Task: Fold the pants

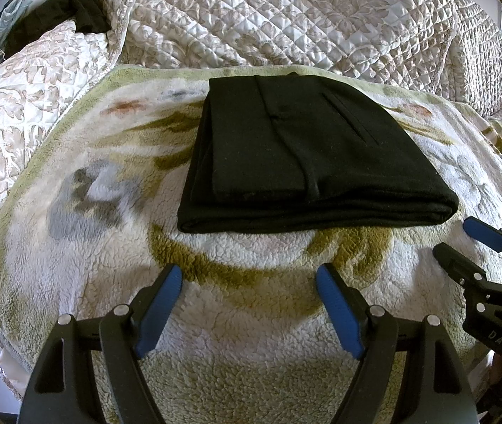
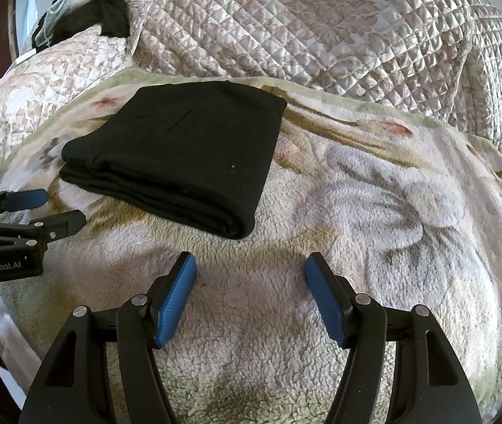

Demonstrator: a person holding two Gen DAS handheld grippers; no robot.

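The black pants (image 1: 307,148) lie folded into a compact, layered rectangle on the fleece floral blanket (image 1: 243,318) that covers the bed, with a quilted bedspread (image 1: 286,10) beyond them at the far side. The left claw (image 1: 249,309) hangs spread just near of the bundle's near edge, nothing between its blue pads, and the right claw (image 2: 249,298) is likewise spread and empty, near of the bundle's right corner. Neither touches the cloth.

The fold looks finished or close to it, so the main risk is undoing it. The stacked layers show as loose, separate lips along the near edge; a claw coming in low could catch only the top lip and peel the stack open, or push the whole bundle across the plush blanket and skew it. The fleece itself is thick and grabby, so a pinch aimed at the bottom layer could take up blanket pile with the pants and drag both. The two claws sit close together at the near right corner, so a careless sweep could knock one against the other.

A second dark garment (image 1: 84,10) lies at the far left, well apart.
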